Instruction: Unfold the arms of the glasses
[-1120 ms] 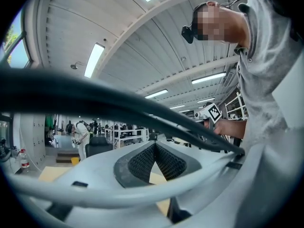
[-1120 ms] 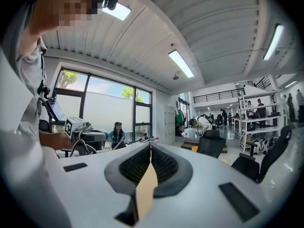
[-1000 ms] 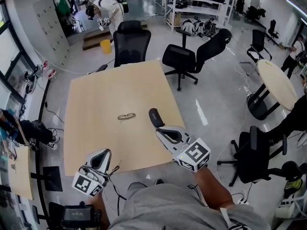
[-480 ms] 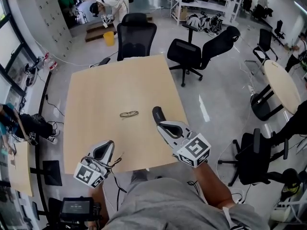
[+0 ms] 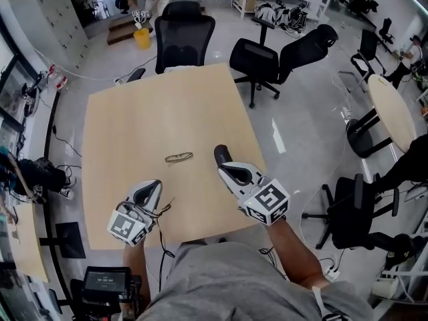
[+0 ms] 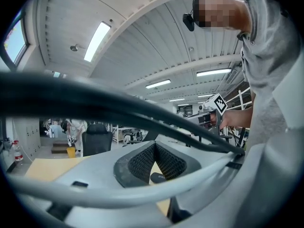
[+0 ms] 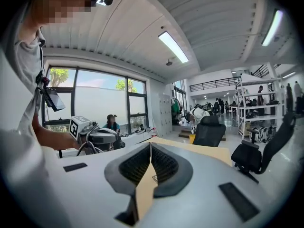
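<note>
Thin wire-framed glasses (image 5: 178, 157) lie folded on the light wooden table (image 5: 127, 119), near its middle. My left gripper (image 5: 153, 186) hovers over the table's near edge, below and left of the glasses, jaws together and nothing in them. To the right of the glasses my right gripper (image 5: 220, 153) is also shut and empty. In the right gripper view the closed pads (image 7: 161, 164) frame a small glimpse of the glasses (image 7: 155, 178), with the left gripper (image 7: 90, 136) at the left. The left gripper view shows closed pads (image 6: 142, 163) and the right gripper (image 6: 216, 109) beyond.
Two black office chairs (image 5: 184, 35) (image 5: 281, 62) stand at the table's far side. A round table (image 5: 394, 116) and more chairs are at the right. A cable (image 5: 159, 212) hangs from the left gripper. People work by the shelves in the background.
Both grippers have come forward and lower over the table's near part, the left one closing more of its gap to the glasses. Both stayed shut. The glasses have not moved.
</note>
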